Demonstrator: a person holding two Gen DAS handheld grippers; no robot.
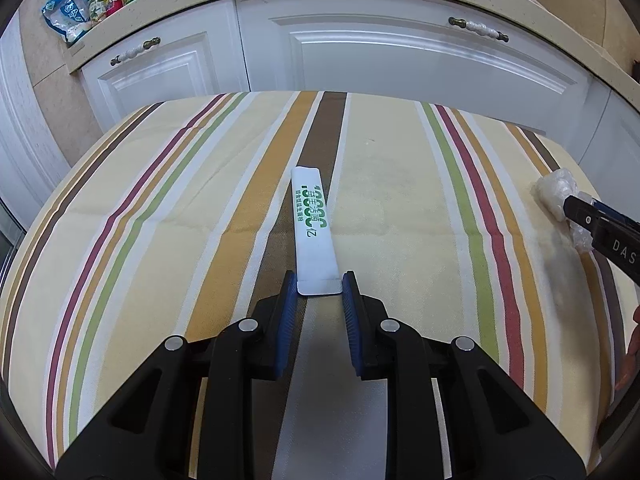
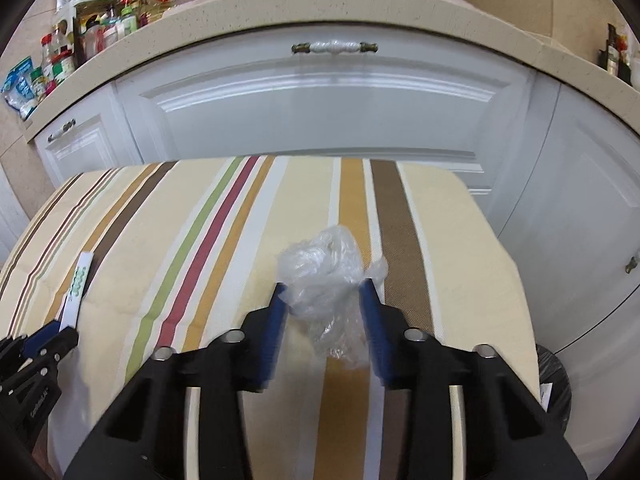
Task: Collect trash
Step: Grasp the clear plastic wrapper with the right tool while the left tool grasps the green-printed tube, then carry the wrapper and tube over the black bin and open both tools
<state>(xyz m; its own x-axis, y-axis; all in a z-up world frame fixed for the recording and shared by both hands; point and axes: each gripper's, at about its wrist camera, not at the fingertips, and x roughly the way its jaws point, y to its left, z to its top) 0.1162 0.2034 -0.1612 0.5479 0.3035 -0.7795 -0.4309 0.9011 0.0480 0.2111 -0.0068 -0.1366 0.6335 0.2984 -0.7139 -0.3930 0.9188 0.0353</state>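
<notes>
A long white sachet with green print lies on the striped tablecloth. My left gripper is shut on the sachet's near end, its blue pads against both edges. The sachet also shows in the right wrist view, with the left gripper at its end. A crumpled wad of clear plastic wrap sits between the blue pads of my right gripper, which is shut on it. In the left wrist view the wad and the right gripper are at the far right.
The tablecloth covers a small table in front of white cabinet doors under a beige counter with jars and bottles. A black-lined trash bin stands off the table's right edge.
</notes>
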